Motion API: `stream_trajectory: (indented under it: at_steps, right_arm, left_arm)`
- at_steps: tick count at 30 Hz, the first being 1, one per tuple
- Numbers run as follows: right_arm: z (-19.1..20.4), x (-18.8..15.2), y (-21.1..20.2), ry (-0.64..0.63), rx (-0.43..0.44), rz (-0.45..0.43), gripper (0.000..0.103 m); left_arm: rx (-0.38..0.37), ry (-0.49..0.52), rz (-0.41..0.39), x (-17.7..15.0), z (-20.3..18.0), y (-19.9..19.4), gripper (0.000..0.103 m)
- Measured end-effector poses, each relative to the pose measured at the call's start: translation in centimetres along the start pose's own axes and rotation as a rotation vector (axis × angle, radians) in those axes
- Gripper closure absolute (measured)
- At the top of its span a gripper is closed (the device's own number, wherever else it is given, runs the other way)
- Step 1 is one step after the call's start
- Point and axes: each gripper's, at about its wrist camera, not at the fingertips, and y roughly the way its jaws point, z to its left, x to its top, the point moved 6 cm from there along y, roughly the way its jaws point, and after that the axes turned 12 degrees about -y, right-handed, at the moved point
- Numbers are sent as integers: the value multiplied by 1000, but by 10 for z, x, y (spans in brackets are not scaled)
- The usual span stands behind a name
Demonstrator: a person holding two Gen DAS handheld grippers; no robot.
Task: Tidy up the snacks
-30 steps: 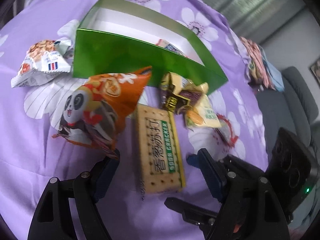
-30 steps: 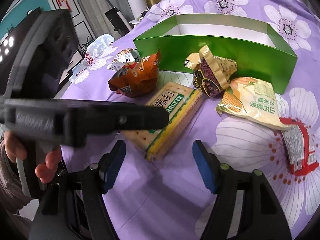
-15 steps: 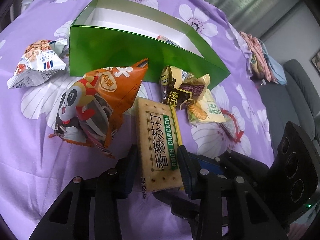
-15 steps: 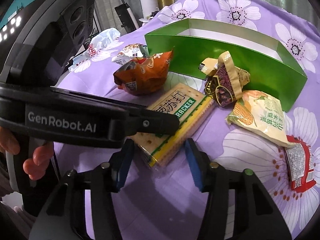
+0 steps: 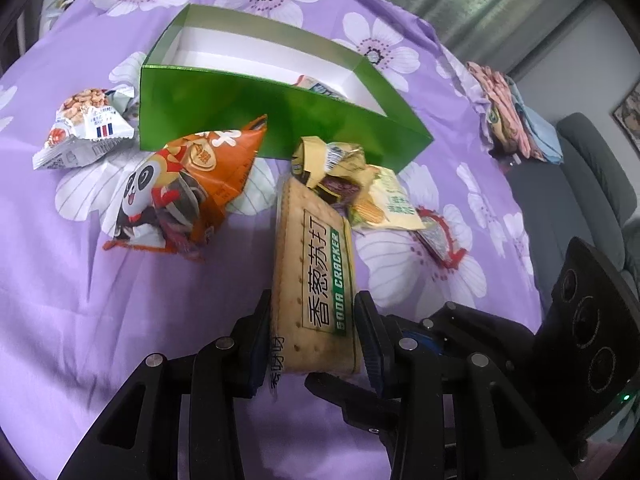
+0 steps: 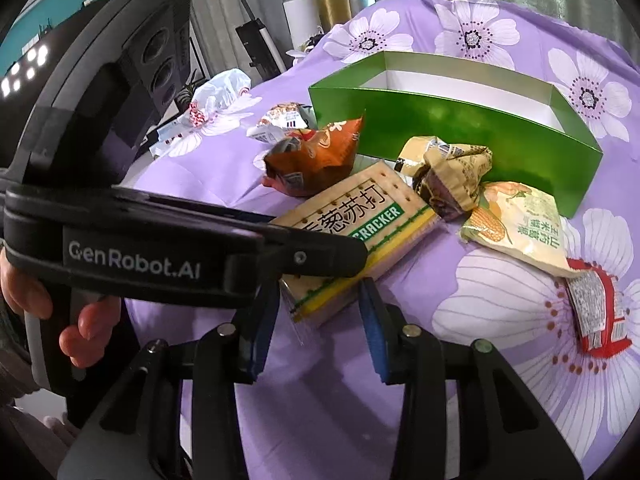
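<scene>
the soda cracker pack (image 5: 314, 276) now sits clamped at its near end between the jaws of the left gripper (image 5: 314, 336); a second ago those jaws stood wide open either side of it. its far end still rests near the gold wrapper (image 5: 328, 164), in front of the green box (image 5: 256, 120). that grip probably means the lift into the box comes next. the right gripper (image 6: 316, 328) has narrowed too, but its jaws hold nothing, hovering open just beside the pack.
</scene>
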Motion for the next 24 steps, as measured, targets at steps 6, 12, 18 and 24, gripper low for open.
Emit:
stream_trajectory:
  at_steps: [6, 12, 18, 24]
  right_arm:
    - [10, 9, -22, -18, -13, -56, 62]
    - [17, 22, -49, -41, -43, -115, 62]
    - [14, 35, -66, -52, -72, -158, 63]
    - [4, 48, -76, -52, -100, -197, 64]
  left_arm:
    - [-23, 26, -55, -2, -16, -26, 64]
    - [-38, 68, -103, 1, -35, -46, 64]
    - [-59, 113, -140, 13, -56, -60, 64]
    - [-78, 157, -172, 30, -74, -69, 64]
